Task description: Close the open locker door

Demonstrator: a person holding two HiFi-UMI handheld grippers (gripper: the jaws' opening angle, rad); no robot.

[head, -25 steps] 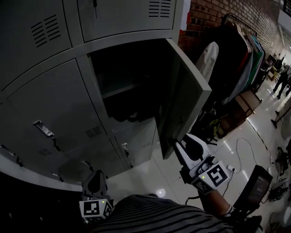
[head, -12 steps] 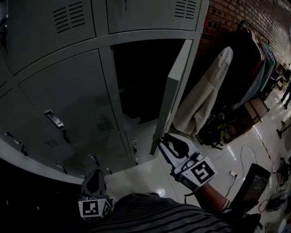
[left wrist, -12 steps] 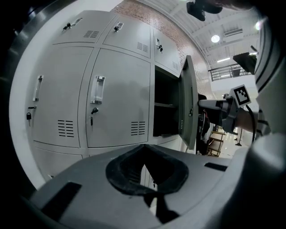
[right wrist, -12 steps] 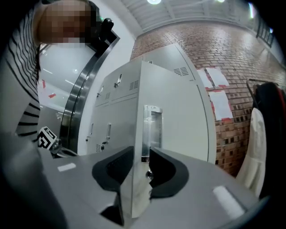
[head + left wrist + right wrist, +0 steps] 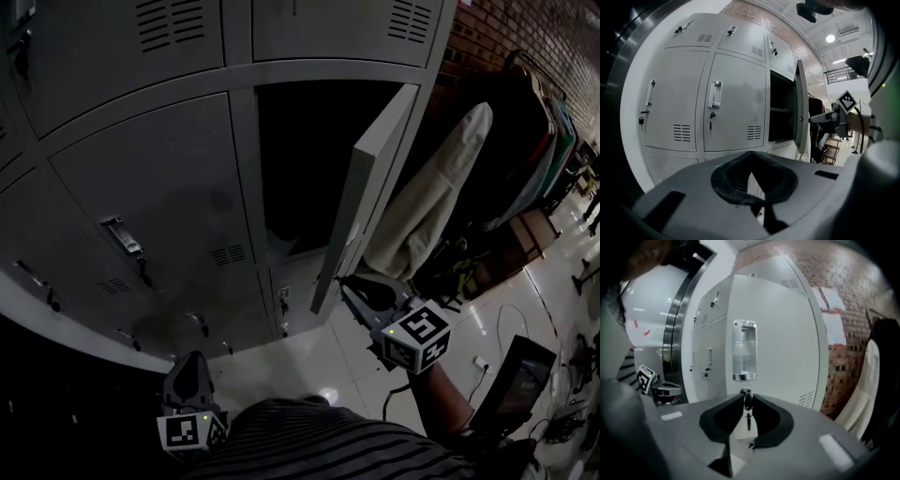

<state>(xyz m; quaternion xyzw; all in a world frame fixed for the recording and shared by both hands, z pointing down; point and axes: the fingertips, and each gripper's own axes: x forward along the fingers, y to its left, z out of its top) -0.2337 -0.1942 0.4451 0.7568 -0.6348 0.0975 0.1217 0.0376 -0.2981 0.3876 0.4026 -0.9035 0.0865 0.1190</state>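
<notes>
The open grey locker door (image 5: 375,187) stands out from its dark compartment (image 5: 295,169), hinged on the right. My right gripper (image 5: 345,281) is at the door's lower free corner. In the right gripper view the door's face (image 5: 778,333) fills the middle, and the right gripper (image 5: 746,397) has its jaws closing, with the tips against the small lock key (image 5: 747,405) under the handle plate (image 5: 744,357). My left gripper (image 5: 190,361) hangs low by my body, shut and empty, away from the door. It (image 5: 750,153) looks at the door (image 5: 800,112) edge-on.
Closed grey lockers (image 5: 159,178) fill the left and top, with latches sticking out. A clothes rack with a white garment (image 5: 441,187) stands right of the door against a brick wall (image 5: 497,28). A dark screen (image 5: 520,380) and cables lie on the shiny floor.
The door has swung from wide open partway toward the locker. My right gripper moved left with its lower corner, and its jaws narrowed. The left gripper stayed put.
</notes>
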